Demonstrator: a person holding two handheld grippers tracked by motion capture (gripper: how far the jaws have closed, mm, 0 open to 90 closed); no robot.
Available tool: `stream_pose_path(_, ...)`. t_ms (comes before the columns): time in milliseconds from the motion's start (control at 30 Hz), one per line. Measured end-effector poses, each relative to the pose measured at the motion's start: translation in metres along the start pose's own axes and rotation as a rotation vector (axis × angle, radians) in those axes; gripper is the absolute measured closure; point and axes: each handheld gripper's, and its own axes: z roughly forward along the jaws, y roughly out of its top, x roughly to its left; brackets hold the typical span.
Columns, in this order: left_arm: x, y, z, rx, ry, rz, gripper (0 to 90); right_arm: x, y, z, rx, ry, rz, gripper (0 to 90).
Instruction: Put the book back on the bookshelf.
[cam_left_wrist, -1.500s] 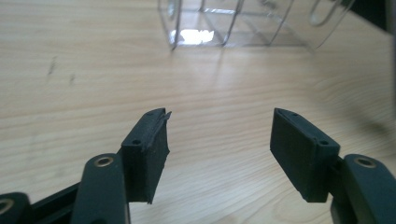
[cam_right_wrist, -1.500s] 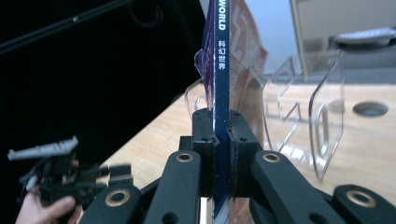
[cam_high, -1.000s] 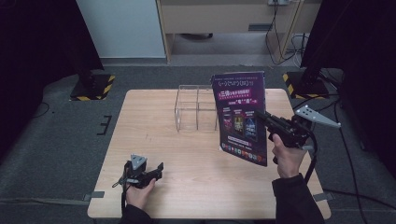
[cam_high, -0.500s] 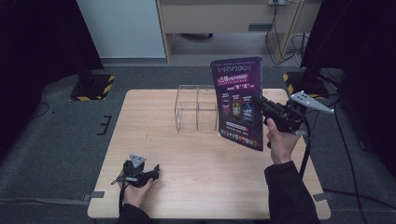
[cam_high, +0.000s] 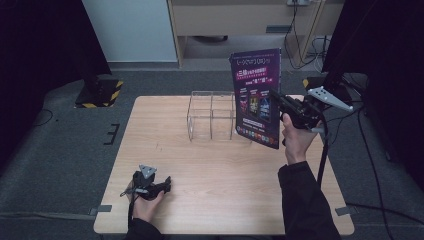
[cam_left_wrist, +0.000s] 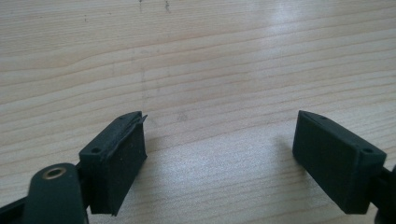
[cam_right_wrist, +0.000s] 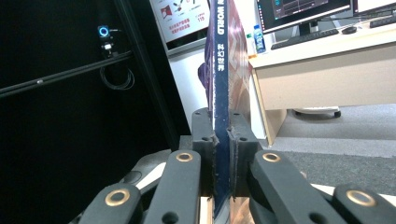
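Observation:
A purple magazine (cam_high: 257, 95) with printed covers hangs upright above the table's right side, held by its spine edge in my right gripper (cam_high: 278, 98). In the right gripper view the dark blue spine (cam_right_wrist: 221, 84) is pinched between the two black jaws, which are shut on it. A clear wire rack (cam_high: 212, 116) with two open compartments stands on the wooden table (cam_high: 210, 165), just left of the magazine. My left gripper (cam_high: 165, 183) rests low on the table near the front left; in the left gripper view its jaws stand wide apart over bare wood (cam_left_wrist: 219, 126).
Beyond the table lie grey carpet, a black stand foot with yellow-black stripes (cam_high: 97, 92) at the back left and a desk with cables (cam_high: 300, 20) at the back. Black curtains flank both sides. The table's front middle is bare wood.
My right gripper has lifted the magazine and carried it toward the back, bringing it more upright and closer to the rack. The left gripper has stayed where it was.

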Motion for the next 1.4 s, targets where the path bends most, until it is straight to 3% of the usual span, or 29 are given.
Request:
stream_pose_path(633,0.001,0.001,0.002,0.010,-0.002,0.000,10.9,-0.016,0.001,0.029,-0.036,-0.058,-0.009,84.4)
stream_pose_path(967,0.001,0.001,0.002,0.011,-0.004,0.002,10.4,-0.028,-0.012,0.049,-0.032,-0.110,-0.015,84.4)
stream_pose_path(1400,0.001,0.001,0.002,0.013,-0.005,0.005,9.6,-0.028,-0.032,0.064,-0.015,-0.157,-0.040,84.4)
